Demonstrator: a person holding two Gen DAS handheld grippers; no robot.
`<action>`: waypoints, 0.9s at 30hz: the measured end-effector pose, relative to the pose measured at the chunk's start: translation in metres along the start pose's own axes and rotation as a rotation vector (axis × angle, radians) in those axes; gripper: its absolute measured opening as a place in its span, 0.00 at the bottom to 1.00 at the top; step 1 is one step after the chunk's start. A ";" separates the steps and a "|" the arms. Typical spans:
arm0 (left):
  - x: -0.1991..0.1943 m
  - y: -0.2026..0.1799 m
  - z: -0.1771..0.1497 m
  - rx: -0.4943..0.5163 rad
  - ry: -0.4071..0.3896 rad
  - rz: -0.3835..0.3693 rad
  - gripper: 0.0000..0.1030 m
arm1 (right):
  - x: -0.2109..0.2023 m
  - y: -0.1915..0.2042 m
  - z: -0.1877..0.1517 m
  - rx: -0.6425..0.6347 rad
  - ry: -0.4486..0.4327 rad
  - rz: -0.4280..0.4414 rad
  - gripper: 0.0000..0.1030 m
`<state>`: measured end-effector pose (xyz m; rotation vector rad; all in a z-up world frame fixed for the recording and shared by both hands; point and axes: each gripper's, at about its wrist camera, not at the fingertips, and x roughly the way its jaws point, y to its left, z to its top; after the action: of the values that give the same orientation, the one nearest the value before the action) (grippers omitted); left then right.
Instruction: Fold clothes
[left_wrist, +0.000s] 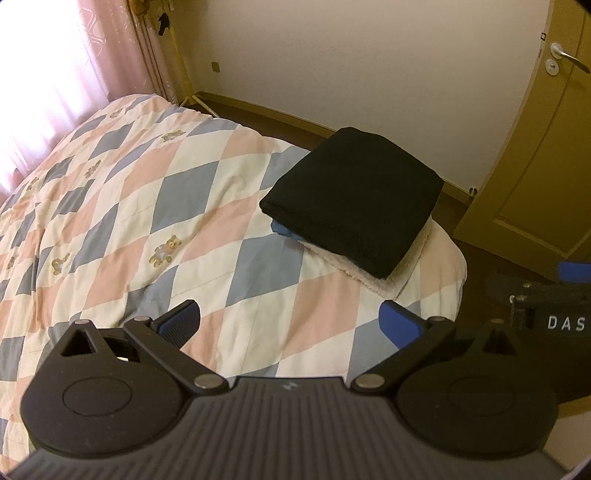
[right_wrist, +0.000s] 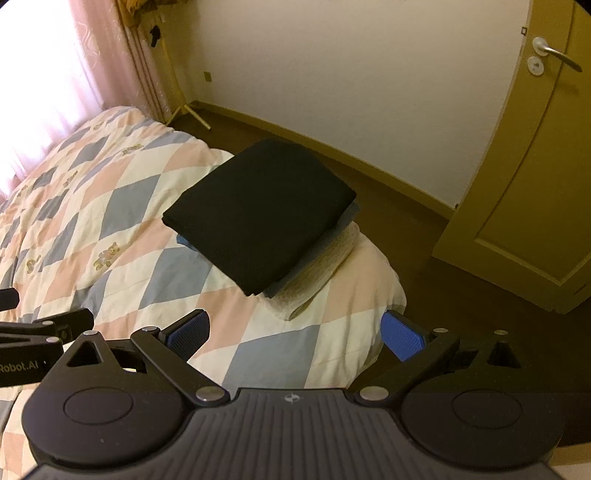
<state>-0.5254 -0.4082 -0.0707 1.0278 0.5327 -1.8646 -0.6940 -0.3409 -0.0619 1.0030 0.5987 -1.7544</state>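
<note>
Near the right-hand corner of the bed (left_wrist: 147, 206), right of centre in the left wrist view, sits a neat stack of folded clothes. On top is a black folded garment (left_wrist: 351, 199), squared off and flat. Under it a blue piece (left_wrist: 282, 229) peeks out at the left edge, and a cream fleecy piece (left_wrist: 391, 280) lies at the bottom, sticking out along the near side. In the right wrist view the same stack sits at mid-frame, the black garment (right_wrist: 258, 218) overhanging the blue layer (right_wrist: 351, 212) and the cream layer (right_wrist: 317, 277).

Across the bed lies a quilt (right_wrist: 122, 206) of pink, grey-blue and cream diamonds with small teddy bear prints.

At the bottom of the left view, the left gripper (left_wrist: 291, 325) hovers above the quilt with its blue-padded jaws spread wide and nothing between them. The right gripper (right_wrist: 295, 332) is likewise wide apart and empty, just short of the stack. Neither touches the clothes.

At upper left hangs a pink curtain (left_wrist: 55, 74); at far right stands a door (right_wrist: 535, 166) with a metal handle.
</note>
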 end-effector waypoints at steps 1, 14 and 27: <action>0.002 -0.002 0.003 -0.003 -0.002 0.003 0.99 | 0.002 -0.003 0.003 -0.003 0.002 0.001 0.99; 0.018 -0.023 0.022 -0.057 0.002 0.019 0.99 | 0.022 -0.024 0.024 -0.060 0.025 0.012 0.99; 0.035 -0.035 0.039 -0.082 0.009 0.024 0.99 | 0.039 -0.040 0.042 -0.072 0.036 0.011 0.99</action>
<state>-0.5815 -0.4362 -0.0793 0.9846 0.5945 -1.8028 -0.7524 -0.3773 -0.0744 0.9881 0.6735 -1.6956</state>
